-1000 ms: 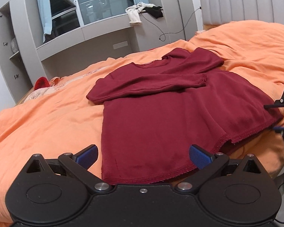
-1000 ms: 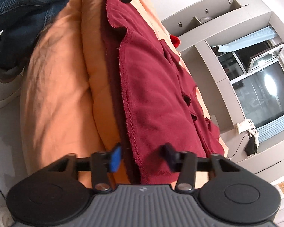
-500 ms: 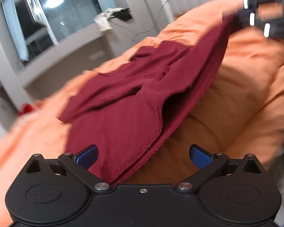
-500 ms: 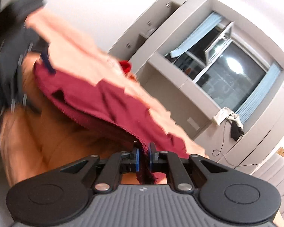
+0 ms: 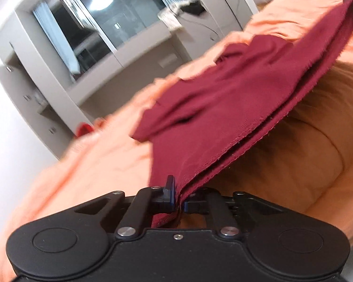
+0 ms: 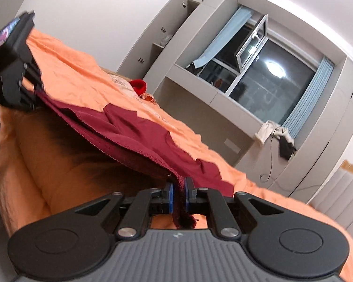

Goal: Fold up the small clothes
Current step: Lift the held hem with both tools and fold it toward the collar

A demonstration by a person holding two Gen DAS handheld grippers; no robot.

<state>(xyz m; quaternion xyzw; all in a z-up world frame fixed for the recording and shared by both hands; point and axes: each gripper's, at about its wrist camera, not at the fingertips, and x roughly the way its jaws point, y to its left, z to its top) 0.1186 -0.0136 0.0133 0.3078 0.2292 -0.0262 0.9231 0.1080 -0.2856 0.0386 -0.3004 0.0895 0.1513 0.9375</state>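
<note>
A second ago the left gripper (image 5: pixel 179 199) stood wide open over a flat sweater (image 5: pixel 235 108) and the right gripper (image 6: pixel 179 193) was only part closed at the hem. Now both are clamped on the hem, one at each bottom corner, and that edge is lifted off the orange bed (image 5: pixel 87 171), leaving a shadowed gap beneath. The hem stretches taut between the two grippers. The sweater's long axis runs from the raised hem away toward the window (image 6: pixel 258 70) wall, where the neck end and the folded-in sleeves rest on the bed. There is one sweater, two grippers, and one small red item (image 6: pixel 138 85) lying at the bed's far edge near the cabinets.
</note>
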